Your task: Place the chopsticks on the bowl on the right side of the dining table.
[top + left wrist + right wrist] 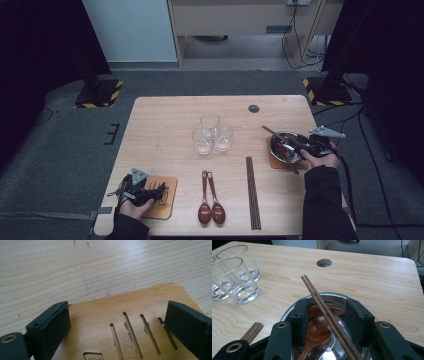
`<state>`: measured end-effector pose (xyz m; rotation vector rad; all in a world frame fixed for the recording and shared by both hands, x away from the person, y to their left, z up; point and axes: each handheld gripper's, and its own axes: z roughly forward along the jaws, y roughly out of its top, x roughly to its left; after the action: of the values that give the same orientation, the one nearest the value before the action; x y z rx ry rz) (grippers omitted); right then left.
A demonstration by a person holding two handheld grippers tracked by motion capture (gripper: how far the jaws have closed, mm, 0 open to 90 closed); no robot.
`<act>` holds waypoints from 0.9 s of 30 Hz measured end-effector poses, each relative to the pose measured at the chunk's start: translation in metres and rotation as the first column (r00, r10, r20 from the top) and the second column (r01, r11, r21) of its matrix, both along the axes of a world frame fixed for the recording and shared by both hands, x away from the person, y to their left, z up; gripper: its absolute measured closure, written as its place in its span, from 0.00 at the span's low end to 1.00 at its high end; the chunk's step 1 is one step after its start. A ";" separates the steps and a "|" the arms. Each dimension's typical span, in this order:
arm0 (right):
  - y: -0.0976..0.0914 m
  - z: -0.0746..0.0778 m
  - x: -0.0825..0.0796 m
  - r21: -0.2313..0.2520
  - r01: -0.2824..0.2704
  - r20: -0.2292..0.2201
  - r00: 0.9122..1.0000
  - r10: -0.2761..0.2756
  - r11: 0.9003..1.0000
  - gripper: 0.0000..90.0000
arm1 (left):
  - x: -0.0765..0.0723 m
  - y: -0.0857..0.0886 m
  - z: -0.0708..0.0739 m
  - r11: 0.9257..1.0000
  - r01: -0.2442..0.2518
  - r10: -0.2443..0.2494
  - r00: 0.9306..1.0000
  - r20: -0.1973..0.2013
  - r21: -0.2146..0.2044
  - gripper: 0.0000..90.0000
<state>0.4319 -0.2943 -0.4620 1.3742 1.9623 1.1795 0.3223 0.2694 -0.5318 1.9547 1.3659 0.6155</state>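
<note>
One chopstick pair (328, 317) and spoon (315, 336) loaded in steel bowl (280, 145). Right gripper (328, 322) jaws released, straddling chopsticks. Left gripper (117, 327) released above coaster (135, 310). Table spoons (211, 197), chopsticks (253, 192) untouched.

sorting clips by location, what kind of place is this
Probably a lab or office set up for recording, not a home kitchen: a lone wooden table on grey carpet, stands with hazard-striped bases beside it, and loose cables by office furniture behind.

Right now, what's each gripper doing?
Left gripper: open, empty, over the slotted wooden coaster.
Right gripper: open, jaws straddling chopsticks in the steel bowl.
</note>
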 end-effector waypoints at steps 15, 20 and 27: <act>0.005 -0.009 0.013 -0.001 -0.001 -0.028 1.000 0.001 1.000 0.57 | 0.000 0.000 0.000 1.000 0.000 0.000 1.000 0.000 0.000 0.06; 0.007 -0.013 0.017 0.000 -0.001 -0.046 0.999 0.001 1.000 0.56 | 0.000 0.000 0.000 1.000 0.000 0.000 1.000 0.000 0.000 0.06; 0.007 -0.015 0.018 -0.006 -0.004 -0.058 0.998 0.003 1.000 0.56 | 0.000 0.000 0.000 1.000 0.000 0.000 1.000 0.000 0.000 0.06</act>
<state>0.4503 -0.2875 -0.4772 1.4173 2.0072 1.1465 0.3224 0.2694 -0.5318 1.9550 1.3659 0.6152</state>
